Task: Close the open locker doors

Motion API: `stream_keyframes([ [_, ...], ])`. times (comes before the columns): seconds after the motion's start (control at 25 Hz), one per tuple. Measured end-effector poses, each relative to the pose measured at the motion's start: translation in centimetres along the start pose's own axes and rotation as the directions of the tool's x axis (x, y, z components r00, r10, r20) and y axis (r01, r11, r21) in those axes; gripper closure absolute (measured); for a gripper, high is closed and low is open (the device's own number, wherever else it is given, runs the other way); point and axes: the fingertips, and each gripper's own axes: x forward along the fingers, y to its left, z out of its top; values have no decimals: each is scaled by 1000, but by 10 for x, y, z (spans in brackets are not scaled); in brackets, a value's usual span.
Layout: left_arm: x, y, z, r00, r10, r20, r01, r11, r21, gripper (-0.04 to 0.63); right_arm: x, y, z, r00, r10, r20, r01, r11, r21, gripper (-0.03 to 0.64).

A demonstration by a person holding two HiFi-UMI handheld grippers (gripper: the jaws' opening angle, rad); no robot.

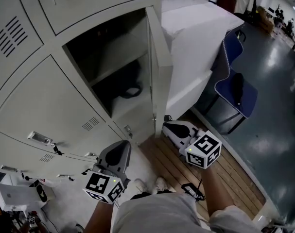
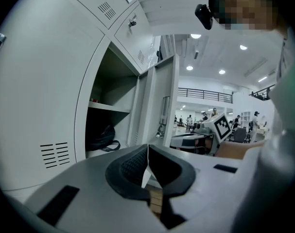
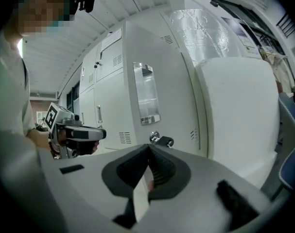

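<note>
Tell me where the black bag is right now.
Head view, centre: the bag lies inside the open locker, under its shelf and just left of the open door.

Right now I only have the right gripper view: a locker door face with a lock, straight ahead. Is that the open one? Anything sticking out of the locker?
Observer: Yes. In the head view that open door stands swung out, edge toward the camera, with the right gripper low down on its outer side.
Operator: And inside?
Observer: A dark bag lies under the shelf. It looks to sit fully inside the frame.
Operator: Other side free?
Observer: The left gripper has its fingers together with nothing between them.
</note>
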Motion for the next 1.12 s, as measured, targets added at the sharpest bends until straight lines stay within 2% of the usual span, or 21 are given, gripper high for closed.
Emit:
stream_keyframes([
  [0.44, -23, 27, 0, 998, 61, 11, -61, 998, -7, 574, 44, 35, 1, 996, 81, -30, -83, 996, -44, 590],
  [1.12, -52, 69, 0, 988, 155, 24, -154, 988, -26, 575, 101, 46, 1, 996, 87, -30, -88, 996, -8, 589],
])
